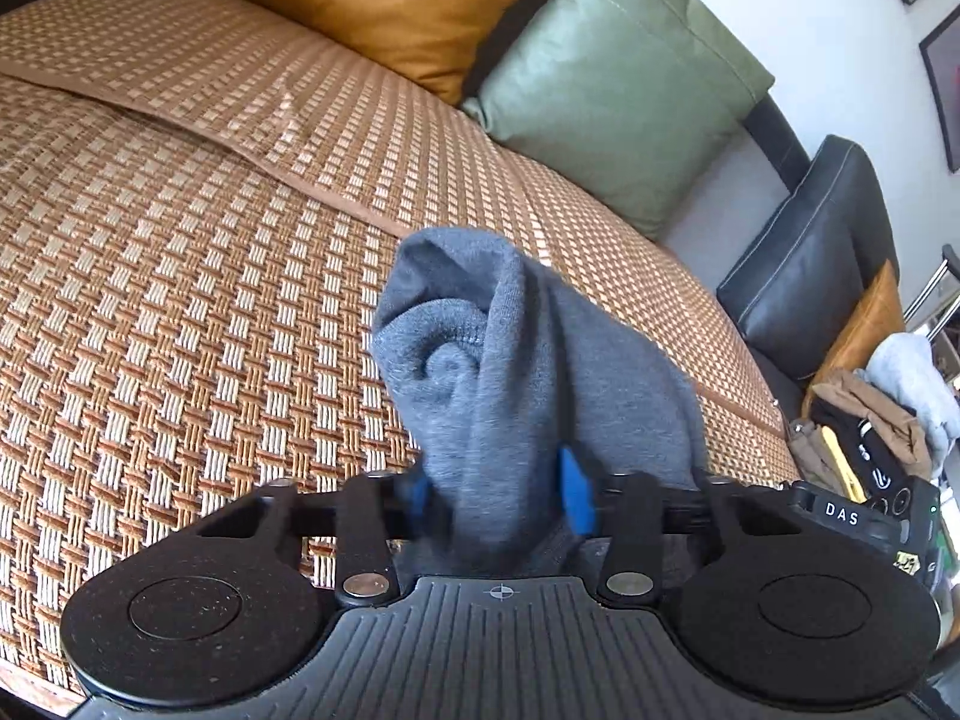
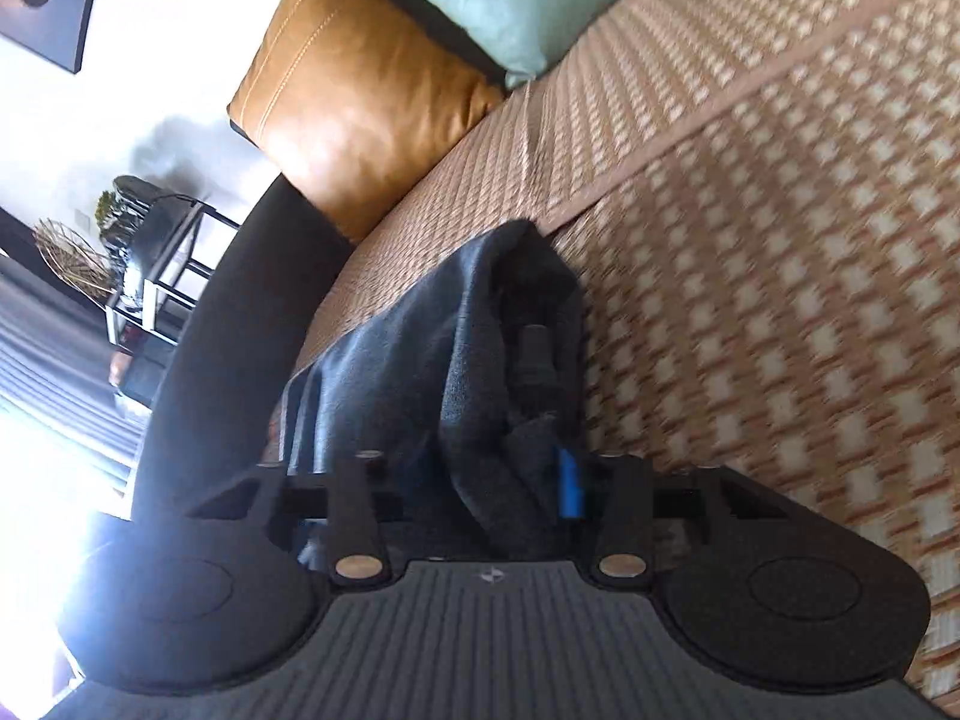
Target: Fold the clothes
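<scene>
We see a sofa seat covered by a woven mat (image 1: 180, 276) in tan and cream checks, a brown band crossing it. Along the mat's far edge lean a mustard cushion (image 1: 384, 6) and, beside it, a green cushion (image 1: 618, 90).

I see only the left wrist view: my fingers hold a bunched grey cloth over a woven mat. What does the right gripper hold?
Observer: The right gripper is closed on a bunch of dark cloth; in that view it looks darker, almost black-blue.
Operator: Is that cloth lying on the mat?
Observer: Part of it trails off toward the left, down to the woven mat; the bunch near the fingers is lifted.
Operator: What is beyond it on that side?
Observer: A tan leather cushion leans at the sofa's end, beside a black armrest.
Operator: Anything past the sofa?
Observer: A small metal-frame side table stands by the wall.
</scene>
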{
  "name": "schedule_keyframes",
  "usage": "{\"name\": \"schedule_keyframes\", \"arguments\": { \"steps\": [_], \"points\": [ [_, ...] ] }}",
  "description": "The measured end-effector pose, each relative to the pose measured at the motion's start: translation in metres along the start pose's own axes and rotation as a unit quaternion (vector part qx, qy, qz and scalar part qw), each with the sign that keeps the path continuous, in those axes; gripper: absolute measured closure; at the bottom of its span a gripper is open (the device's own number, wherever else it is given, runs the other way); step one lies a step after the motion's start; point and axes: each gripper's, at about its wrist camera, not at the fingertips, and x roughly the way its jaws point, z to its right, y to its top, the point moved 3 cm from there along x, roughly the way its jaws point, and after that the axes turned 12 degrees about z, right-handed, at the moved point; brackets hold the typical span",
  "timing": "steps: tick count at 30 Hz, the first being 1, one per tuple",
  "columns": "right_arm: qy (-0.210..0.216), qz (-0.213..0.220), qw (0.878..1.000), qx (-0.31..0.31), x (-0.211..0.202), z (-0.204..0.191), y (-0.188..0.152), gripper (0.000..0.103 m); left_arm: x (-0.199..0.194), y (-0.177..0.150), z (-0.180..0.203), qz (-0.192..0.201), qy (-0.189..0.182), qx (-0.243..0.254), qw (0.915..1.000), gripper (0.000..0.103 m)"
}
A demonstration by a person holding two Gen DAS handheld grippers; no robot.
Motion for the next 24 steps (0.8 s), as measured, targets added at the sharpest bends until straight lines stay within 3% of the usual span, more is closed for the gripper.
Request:
{"name": "schedule_keyframes", "arguments": {
  "steps": [2,6,8,9,10,11,13,14,17,19,24],
  "points": [
    [0.012,0.006,1.0,-0.001,-0.002,-0.01,0.004,0.079,-0.004,0.006,0.001,0.012,0.001,0.004,0.9999,0.08],
    [0.076,0.035,0.996,-0.015,0.002,-0.042,0.026,0.083,-0.007,0.04,0.001,0.057,0.002,0.011,0.9983,0.08],
    [0.068,0.039,0.996,-0.03,0.019,-0.049,0.037,0.083,0.005,0.055,-0.007,0.049,0.012,0.01,0.9987,0.074],
    [0.058,0.039,0.997,-0.037,0.029,-0.05,0.042,0.081,0.015,0.059,-0.014,0.034,0.023,0.008,0.9991,0.07],
    [0.036,0.031,0.998,-0.042,0.041,-0.046,0.045,0.072,0.025,0.064,-0.02,0.02,0.033,0.006,0.9993,0.057],
    [-0.004,0.012,0.999,-0.045,0.054,-0.037,0.045,0.063,0.033,0.068,-0.027,0.006,0.042,0.005,0.9991,0.058],
    [-0.056,-0.019,0.996,-0.062,0.069,-0.027,0.041,0.059,0.034,0.07,-0.041,-0.006,0.048,0.006,0.9988,0.056],
    [-0.048,-0.019,0.996,-0.068,0.066,-0.027,0.042,0.059,0.026,0.075,-0.044,0.003,0.042,0.002,0.9991,0.047],
    [-0.011,0.028,0.997,-0.064,0.047,-0.034,0.06,0.047,0.003,0.102,-0.05,0.051,0.04,0.003,0.9979,0.046],
    [0.012,0.045,0.998,-0.042,0.049,-0.037,0.083,0.047,0.007,0.121,-0.049,0.061,0.028,-0.011,0.9977,0.046],
    [0.034,0.029,0.999,0.03,0.095,-0.032,0.114,0.048,0.055,0.135,-0.044,0.033,0.019,-0.036,0.9987,0.046]
  ]
}}
